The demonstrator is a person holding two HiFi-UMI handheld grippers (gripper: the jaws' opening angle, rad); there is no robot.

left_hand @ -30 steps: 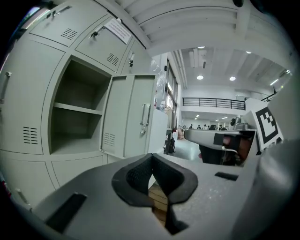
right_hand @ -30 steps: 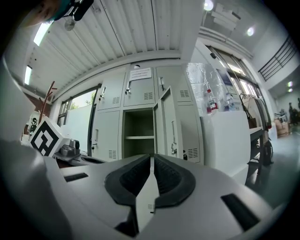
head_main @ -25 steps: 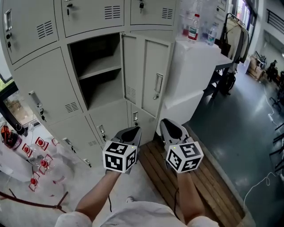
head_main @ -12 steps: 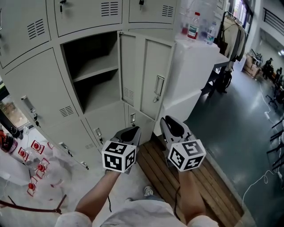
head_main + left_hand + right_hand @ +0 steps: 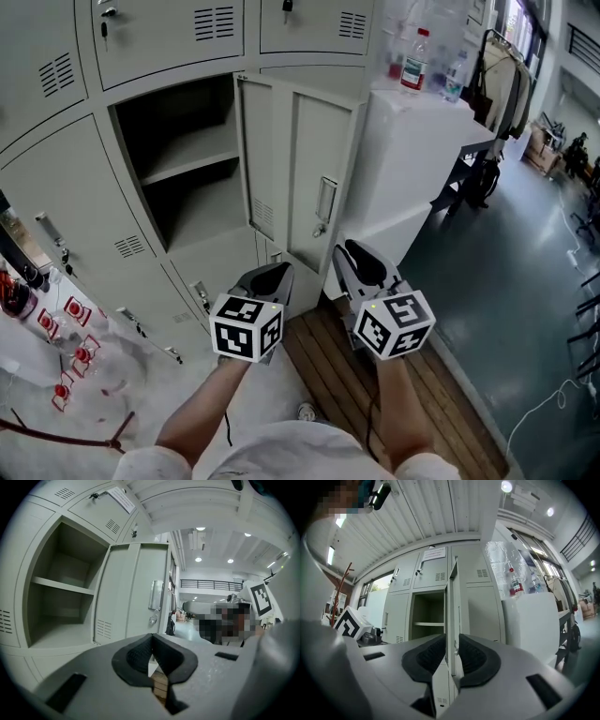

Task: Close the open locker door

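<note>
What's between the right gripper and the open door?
Nothing. In the right gripper view the door shows beyond the right gripper, whose empty jaws have just been opening.

Open locker door (image 5: 298, 178) shows pale grey painted sheet metal, smooth and matt, with a shiny bare-metal handle (image 5: 325, 200). Bare wooden slats (image 5: 450, 394) lie beside a dark floor (image 5: 506, 281) with a dull sheen. Clear plastic bottles (image 5: 413, 61) stand on a smooth white cabinet (image 5: 422, 159). The left hand-held gripper (image 5: 152, 639) is matt grey plastic, its pads (image 5: 136, 656) black and finely ribbed.
</note>
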